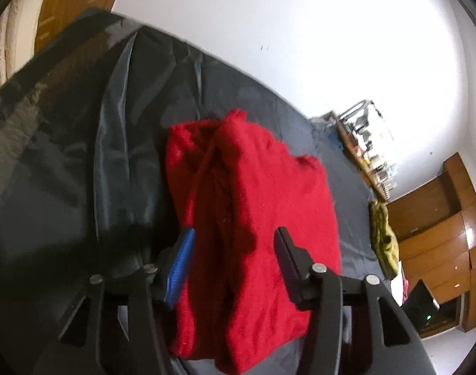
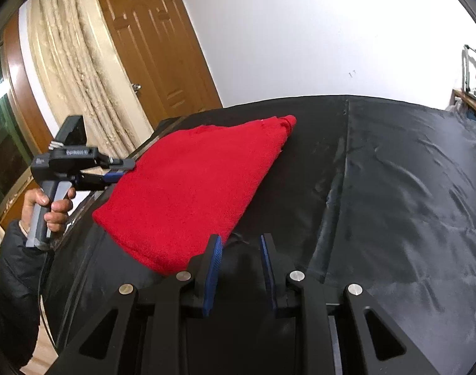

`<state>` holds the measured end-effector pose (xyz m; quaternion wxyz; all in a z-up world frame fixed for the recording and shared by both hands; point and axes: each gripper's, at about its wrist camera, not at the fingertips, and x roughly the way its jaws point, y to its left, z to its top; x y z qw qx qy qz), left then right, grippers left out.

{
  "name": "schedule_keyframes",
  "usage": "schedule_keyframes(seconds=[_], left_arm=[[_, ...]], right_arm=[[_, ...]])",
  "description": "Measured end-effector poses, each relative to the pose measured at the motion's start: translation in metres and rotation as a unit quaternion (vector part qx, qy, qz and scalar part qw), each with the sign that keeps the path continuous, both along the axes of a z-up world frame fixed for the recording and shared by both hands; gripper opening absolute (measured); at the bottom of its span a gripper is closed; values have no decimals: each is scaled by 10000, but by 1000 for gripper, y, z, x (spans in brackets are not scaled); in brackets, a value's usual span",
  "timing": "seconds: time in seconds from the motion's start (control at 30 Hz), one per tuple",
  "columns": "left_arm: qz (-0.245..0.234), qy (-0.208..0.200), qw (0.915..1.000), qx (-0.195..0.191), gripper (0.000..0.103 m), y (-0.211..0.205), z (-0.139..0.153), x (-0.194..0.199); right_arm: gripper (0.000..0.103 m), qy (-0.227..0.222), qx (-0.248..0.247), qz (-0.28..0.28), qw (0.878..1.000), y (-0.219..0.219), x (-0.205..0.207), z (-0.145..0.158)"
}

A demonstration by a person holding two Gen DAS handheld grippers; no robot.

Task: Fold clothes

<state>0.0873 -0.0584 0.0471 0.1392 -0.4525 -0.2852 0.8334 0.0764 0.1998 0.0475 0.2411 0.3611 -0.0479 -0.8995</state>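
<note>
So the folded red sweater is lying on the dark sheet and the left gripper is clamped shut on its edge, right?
Not quite. The left gripper is open, its fingers apart either side of the folded red sweater without pinching it, as the left wrist view shows. The sweater does lie on the dark sheet.

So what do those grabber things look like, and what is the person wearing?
Each gripper is black, with two flat fingers on hinged arms joined by round silver pins. The right gripper has ridged blue pads inside both fingers. The left gripper shows one blue pad; its other finger looks black. Seen from the side, it has a grey pistol-style handle. The person wears a puffy black sleeve.
</note>
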Motion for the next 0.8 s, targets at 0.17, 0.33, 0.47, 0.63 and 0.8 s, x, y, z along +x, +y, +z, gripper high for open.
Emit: schedule_keyframes(seconds=[0.17,0.33,0.47,0.63,0.8], left_arm=[[-201,404,9989,-88,66,19,24,2],[-120,331,9975,-618,75,35,30,-12],[255,65,9949,-977,78,21,20,-27],[113,-153,9970,-744,79,11,3,-36],[-119,-96,9954,-944,80,22,-2,-41]], right_arm=[[27,5,45,63,10000,-7,0,0],[27,-69,44,88,9999,-10,2,-4],[27,-63,-11,47,10000,-5,5,-3],[39,-84,-96,-30,9999,0,4,-4],[77,49,-89,-126,9999,0,6,-1]])
